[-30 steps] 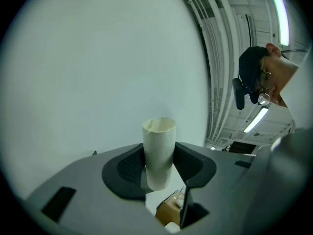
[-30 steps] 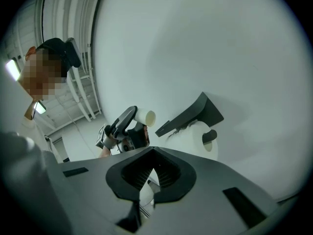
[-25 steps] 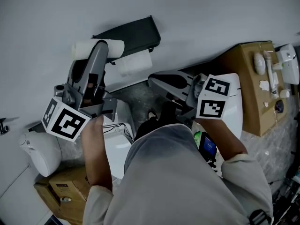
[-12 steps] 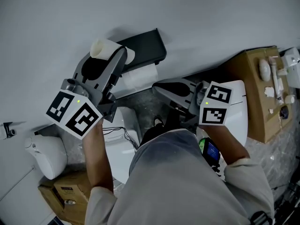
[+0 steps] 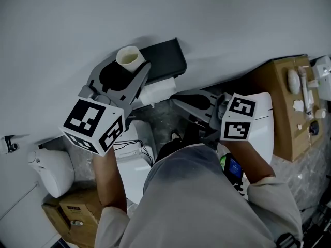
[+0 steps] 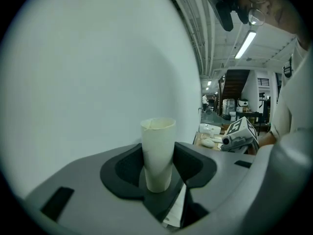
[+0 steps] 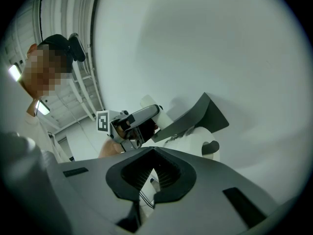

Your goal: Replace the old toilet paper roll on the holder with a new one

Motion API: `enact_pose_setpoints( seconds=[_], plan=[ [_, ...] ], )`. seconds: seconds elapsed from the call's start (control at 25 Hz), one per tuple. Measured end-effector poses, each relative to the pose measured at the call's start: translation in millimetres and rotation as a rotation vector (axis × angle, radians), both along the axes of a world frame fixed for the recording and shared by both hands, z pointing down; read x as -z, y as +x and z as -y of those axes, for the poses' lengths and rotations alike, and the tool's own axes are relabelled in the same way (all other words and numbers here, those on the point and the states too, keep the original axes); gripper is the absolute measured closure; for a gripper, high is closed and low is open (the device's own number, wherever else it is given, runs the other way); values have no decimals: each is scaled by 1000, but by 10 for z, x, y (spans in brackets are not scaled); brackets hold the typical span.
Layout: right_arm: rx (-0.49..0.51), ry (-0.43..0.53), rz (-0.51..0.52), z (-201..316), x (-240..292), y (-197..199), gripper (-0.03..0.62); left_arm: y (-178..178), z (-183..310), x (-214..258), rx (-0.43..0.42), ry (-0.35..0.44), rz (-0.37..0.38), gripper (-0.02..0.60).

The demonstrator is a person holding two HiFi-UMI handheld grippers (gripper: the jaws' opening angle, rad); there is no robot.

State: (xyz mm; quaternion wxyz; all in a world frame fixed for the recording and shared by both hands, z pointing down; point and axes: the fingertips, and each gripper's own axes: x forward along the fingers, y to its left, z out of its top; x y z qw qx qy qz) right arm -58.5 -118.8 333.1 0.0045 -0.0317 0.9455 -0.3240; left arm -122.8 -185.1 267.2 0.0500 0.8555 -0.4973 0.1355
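A bare cardboard tube (image 5: 129, 58) stands upright between the jaws of my left gripper (image 5: 125, 71), which is shut on it just left of the black wall holder (image 5: 164, 57). In the left gripper view the tube (image 6: 157, 151) rises from the left gripper (image 6: 157, 177), open end up. A white paper roll (image 5: 158, 90) sits under the holder's cover. My right gripper (image 5: 178, 99) is shut and empty, below and to the right of the roll. From the right gripper (image 7: 152, 155) I see the holder (image 7: 198, 112), the roll (image 7: 193, 142) and the left gripper (image 7: 133, 122).
A grey wall fills the top. A cardboard box (image 5: 276, 102) holding small white items stands at the right. A white appliance (image 5: 49, 172) and another box (image 5: 67, 208) sit at the lower left, and a white unit with cables (image 5: 132, 156) lies below the left gripper.
The left gripper rolled and shifted right, turning the tube from lying sideways to standing with its open end up. The right gripper kept still.
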Motion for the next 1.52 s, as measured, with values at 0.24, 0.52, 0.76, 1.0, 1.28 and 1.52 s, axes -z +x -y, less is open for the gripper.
enact_pose_setpoints(
  seconds=[0.24, 0.52, 0.76, 1.0, 1.28, 1.52],
  plan=[
    [-8, -13, 2, 13, 1, 6, 577, -88, -6, 54, 31, 27, -69, 392],
    [-30, -1, 6, 4, 34, 38, 577, -193, -52, 66, 66, 42, -158, 339],
    [-249, 320, -135, 36, 218, 231, 577, -482, -474, 220, 241, 171, -323, 341],
    [-384, 578, -267, -99, 405, 327, 579, -537, -997, 130, 334, 238, -513, 578],
    [-419, 552, -271, -236, 438, 330, 577, -336, -1220, -113, 338, 200, -563, 578],
    [-424, 562, -271, -327, 499, 305, 579, -216, -1307, -79, 319, 209, -554, 578]
  ],
)
